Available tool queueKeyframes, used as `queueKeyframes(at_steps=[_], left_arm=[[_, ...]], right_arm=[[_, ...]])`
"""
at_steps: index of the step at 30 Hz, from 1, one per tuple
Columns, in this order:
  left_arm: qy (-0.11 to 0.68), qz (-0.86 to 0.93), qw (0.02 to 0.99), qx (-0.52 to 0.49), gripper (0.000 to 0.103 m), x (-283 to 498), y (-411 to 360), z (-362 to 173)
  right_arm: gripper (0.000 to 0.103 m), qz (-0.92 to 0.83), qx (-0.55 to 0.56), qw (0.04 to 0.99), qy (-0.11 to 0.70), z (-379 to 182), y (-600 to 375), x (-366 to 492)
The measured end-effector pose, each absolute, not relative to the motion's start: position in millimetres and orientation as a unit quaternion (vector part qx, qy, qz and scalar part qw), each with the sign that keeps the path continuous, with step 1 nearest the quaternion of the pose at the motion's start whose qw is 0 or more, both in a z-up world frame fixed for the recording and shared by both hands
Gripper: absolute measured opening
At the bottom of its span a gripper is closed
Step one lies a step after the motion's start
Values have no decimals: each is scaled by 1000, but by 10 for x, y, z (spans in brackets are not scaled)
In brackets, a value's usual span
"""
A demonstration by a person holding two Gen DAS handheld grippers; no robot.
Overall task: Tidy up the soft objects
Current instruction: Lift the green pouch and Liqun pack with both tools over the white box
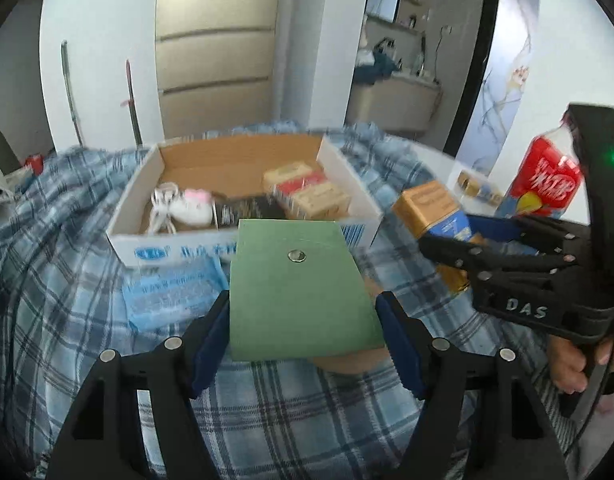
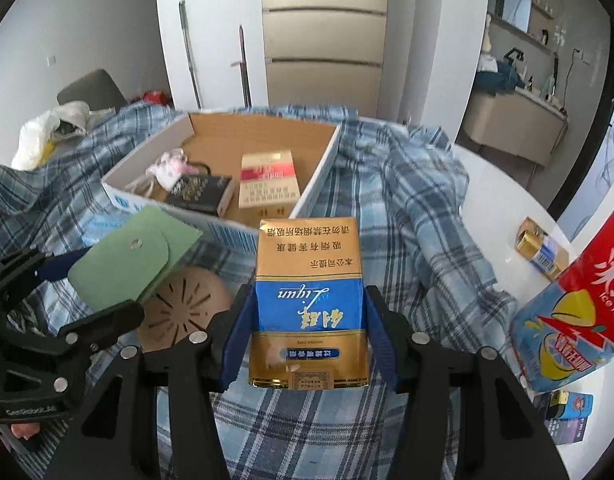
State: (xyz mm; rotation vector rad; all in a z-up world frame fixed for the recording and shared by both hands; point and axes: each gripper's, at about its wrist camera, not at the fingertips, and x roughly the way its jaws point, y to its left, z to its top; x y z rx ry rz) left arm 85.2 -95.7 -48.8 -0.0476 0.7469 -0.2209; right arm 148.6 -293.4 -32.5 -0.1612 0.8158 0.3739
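A flat green pouch (image 1: 299,320) with a snap button is lifted above the plaid cloth, and my left gripper (image 1: 303,304) is shut on its two sides. In the right wrist view the same pouch (image 2: 135,256) shows at the left. A gold and blue cigarette pack (image 2: 309,276) stands upright in my right gripper (image 2: 309,300), which is shut on it. An open cardboard box (image 1: 167,250) lies just beyond both. Inside it are a white and pink soft item (image 1: 191,204), a black case (image 2: 199,192) and gold and red packs (image 1: 307,192).
A blue plaid cloth (image 1: 267,400) covers the table. A red and blue drink carton (image 2: 579,300) stands at the right, with a gold pack (image 2: 543,252) behind it. A tan slotted disc (image 2: 183,308) and a blue packet (image 1: 171,296) lie before the box.
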Motion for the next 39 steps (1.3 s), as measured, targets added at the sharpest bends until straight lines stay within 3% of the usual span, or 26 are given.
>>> queueKeyframes(at_steps=[12, 17, 27, 32, 39], left_arm=[[266, -69, 961, -14, 73, 795, -737, 44], [248, -43, 968, 2, 73, 927, -620, 374], [254, -17, 967, -5, 73, 1434, -394, 824], [265, -8, 964, -28, 73, 1871, -204, 941], [275, 11, 961, -33, 73, 2168, -92, 700]], right_arm=[[53, 172, -71, 931, 314, -75, -3013, 1354], [53, 180, -58, 928, 321, 134, -2986, 1387], [53, 157, -74, 934, 312, 786, -2612, 1574], [53, 148, -27, 934, 323, 982, -2484, 1960], [53, 164, 36, 925, 342, 975, -2348, 2443]])
